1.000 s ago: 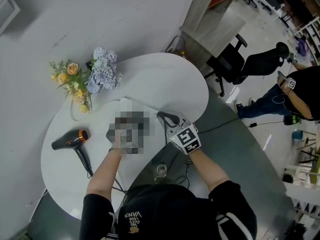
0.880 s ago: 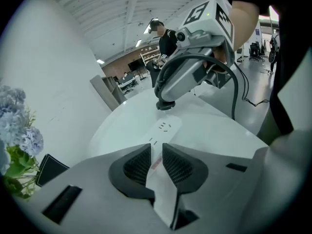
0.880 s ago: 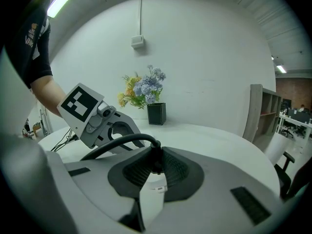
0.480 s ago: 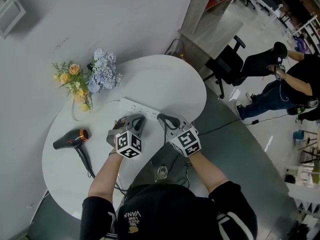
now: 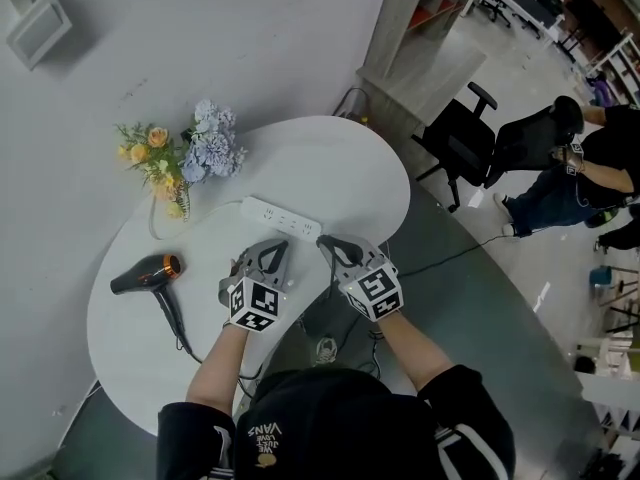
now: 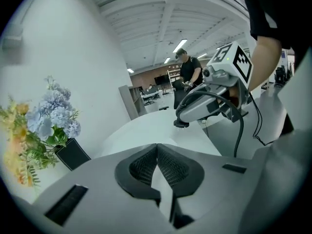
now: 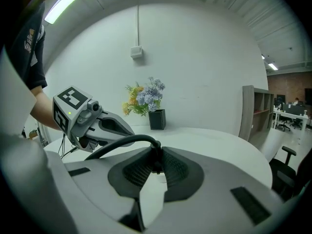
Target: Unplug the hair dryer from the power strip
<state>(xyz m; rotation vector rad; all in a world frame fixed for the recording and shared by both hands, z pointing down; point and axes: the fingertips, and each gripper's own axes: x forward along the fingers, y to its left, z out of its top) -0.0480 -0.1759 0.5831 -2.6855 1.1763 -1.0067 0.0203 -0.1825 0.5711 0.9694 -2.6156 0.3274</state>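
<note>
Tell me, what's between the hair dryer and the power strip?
Nothing: only bare white table lies between hair dryer and power strip, in the head view.

A white, rounded table (image 5: 345, 163) stands against a pale wall. At its far left edge a bunch of blue and yellow flowers (image 5: 195, 153) sits in a small black vase (image 7: 157, 119). A white box (image 5: 38, 30) is fixed high on the wall. Beyond the table are a wooden shelf unit (image 5: 425, 38) and a black office chair (image 5: 468, 133) on the grey floor (image 5: 500, 308). A person (image 5: 550, 203) in jeans is at the far right, well apart from the table
</note>
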